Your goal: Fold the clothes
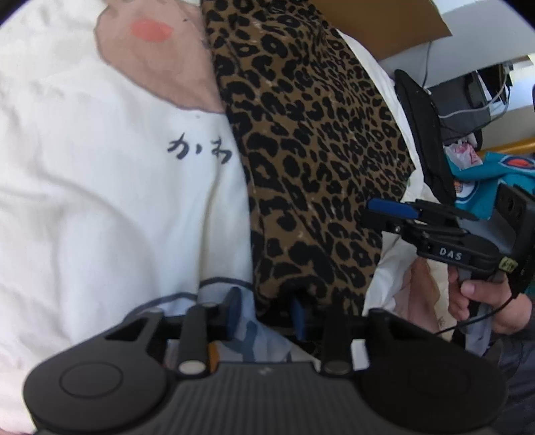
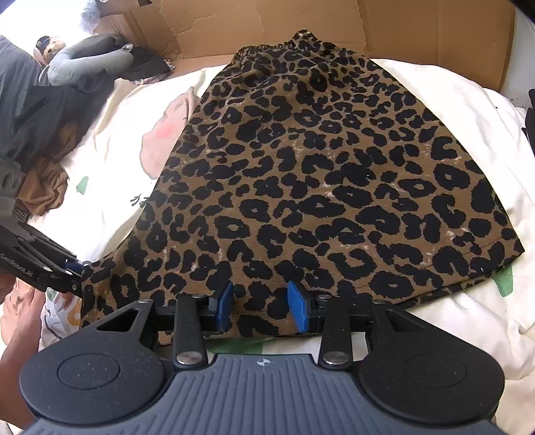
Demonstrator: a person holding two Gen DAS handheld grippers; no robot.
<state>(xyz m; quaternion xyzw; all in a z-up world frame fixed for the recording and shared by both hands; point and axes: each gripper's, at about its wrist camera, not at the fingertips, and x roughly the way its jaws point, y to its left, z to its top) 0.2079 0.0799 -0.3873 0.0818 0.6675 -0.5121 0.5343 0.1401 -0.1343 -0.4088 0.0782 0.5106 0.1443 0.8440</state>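
**On the white bedding: leopard skirt flat, both grippers at its hem**

Leopard skirt (image 2: 317,174) lies spread flat on the white printed bedding (image 2: 468,318), with its gathered waistband at the far end and its wide hem at the near end.

Right gripper (image 2: 259,306) sits at the middle of the skirt's hem. Its blue pads (image 2: 297,306) stand apart over the fabric and do not pinch it.

Left gripper (image 1: 265,314) is at the skirt's near-left corner. Its own view is blurred, but the pads read as apart with the skirt's edge between them. One pad is against the leopard cloth and the other is just off it, over the bedding. No clamp is visible.

A hand (image 1: 481,301) grips the right gripper's handle, just off the skirt's hem.

Beyond the waistband stands a cardboard sheet (image 2: 334,30). Left of the skirt is a crumpled brown garment (image 2: 50,187), and a grey neck pillow (image 2: 90,57) lies further back on that side. Well off the skirt's right edge is a teal cloth (image 1: 495,174).
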